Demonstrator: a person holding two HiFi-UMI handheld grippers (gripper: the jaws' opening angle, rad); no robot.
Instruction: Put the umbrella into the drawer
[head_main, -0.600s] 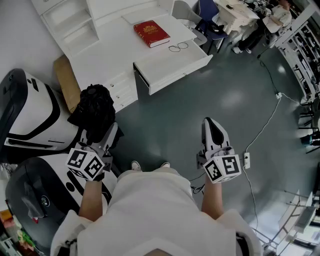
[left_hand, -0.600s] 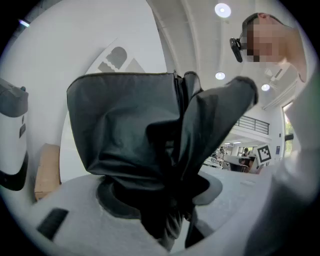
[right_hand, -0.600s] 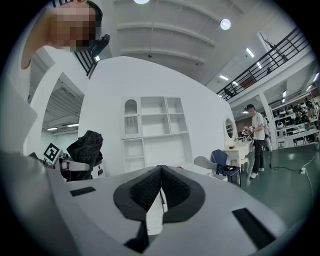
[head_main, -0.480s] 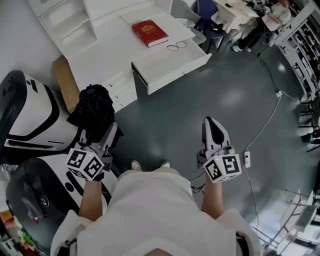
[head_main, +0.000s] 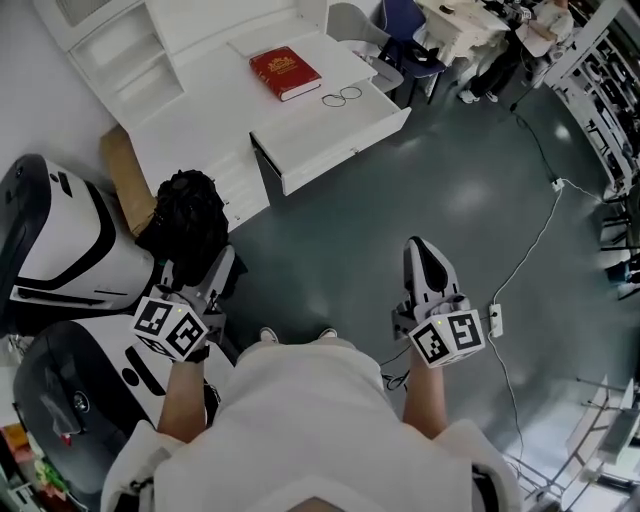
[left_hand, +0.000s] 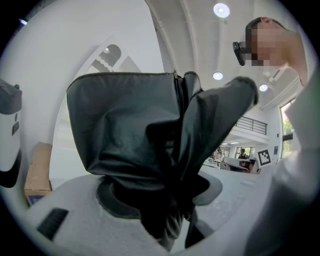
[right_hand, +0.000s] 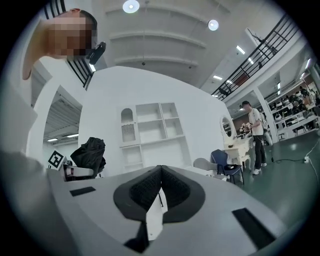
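Note:
A black folded umbrella (head_main: 188, 222) sits bunched in my left gripper (head_main: 195, 268), whose jaws are shut on it. In the left gripper view the umbrella's dark fabric (left_hand: 150, 145) fills the middle and hides the pads. My right gripper (head_main: 424, 262) is held level at the right, jaws shut with nothing between them, pads (right_hand: 159, 190) pressed together. The white desk (head_main: 220, 110) stands ahead with its drawer (head_main: 330, 135) pulled out towards me. The umbrella also shows small at the left in the right gripper view (right_hand: 89, 152).
A red book (head_main: 285, 72) and a pair of glasses (head_main: 342, 97) lie on the desk. A white and black machine (head_main: 60, 240) and a cardboard piece (head_main: 122, 180) stand at the left. A cable with a power strip (head_main: 495, 320) runs over the grey floor. People stand at far tables (head_main: 480, 30).
The desk and drawer have shifted up and left in the head view as the view moved. Both grippers keep their places and the umbrella stays held.

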